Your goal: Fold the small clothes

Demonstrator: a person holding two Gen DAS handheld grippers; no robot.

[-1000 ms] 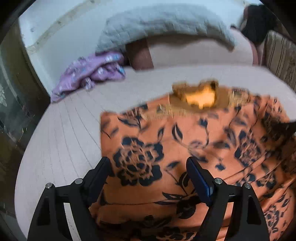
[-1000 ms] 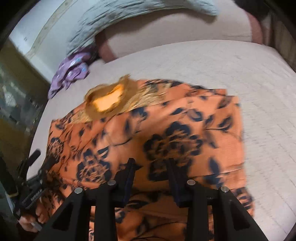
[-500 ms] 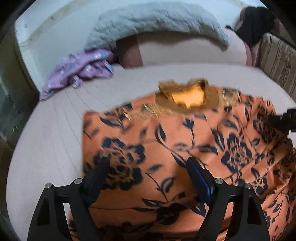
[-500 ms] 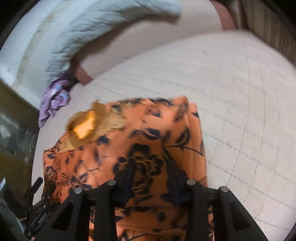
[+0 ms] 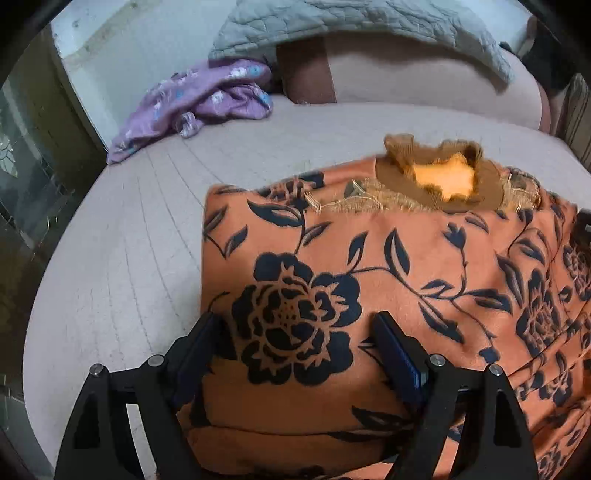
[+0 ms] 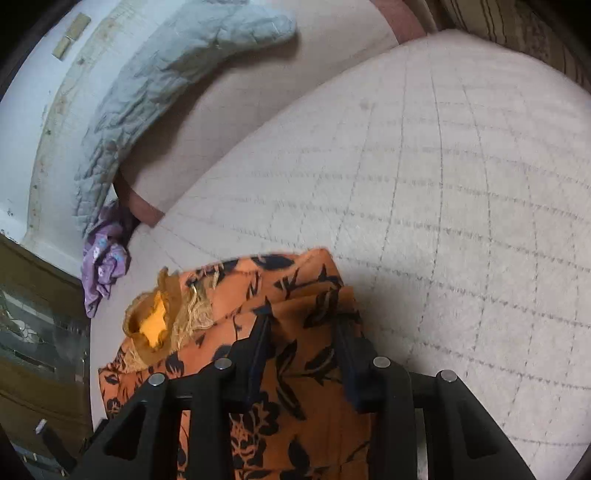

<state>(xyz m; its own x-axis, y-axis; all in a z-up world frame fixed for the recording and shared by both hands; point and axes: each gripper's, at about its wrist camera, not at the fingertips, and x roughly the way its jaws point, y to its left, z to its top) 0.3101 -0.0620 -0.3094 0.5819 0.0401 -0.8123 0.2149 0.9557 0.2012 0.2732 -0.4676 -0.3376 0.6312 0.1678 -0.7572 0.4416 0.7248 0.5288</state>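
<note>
An orange garment with black flowers (image 5: 369, 280) lies spread on the pale quilted bed (image 5: 122, 258), its brown frilled neckline (image 5: 439, 177) at the far side. My left gripper (image 5: 295, 328) is open, its fingers wide apart over the garment's left part. In the right wrist view the same garment (image 6: 295, 369) lies below my right gripper (image 6: 303, 321), whose fingers stand partly apart over a raised fold at the garment's right edge. Whether that fold is pinched cannot be told.
A crumpled purple garment (image 5: 199, 99) lies at the bed's far left, also in the right wrist view (image 6: 103, 266). A grey quilted blanket (image 5: 362, 26) drapes over a pink bolster (image 5: 424, 85) at the back. Bare bed surface (image 6: 461, 184) stretches to the right.
The right gripper has swung right toward the garment's right edge, and its view has tilted. The left gripper's view shifted over the garment's left part; its fingers stay wide apart.
</note>
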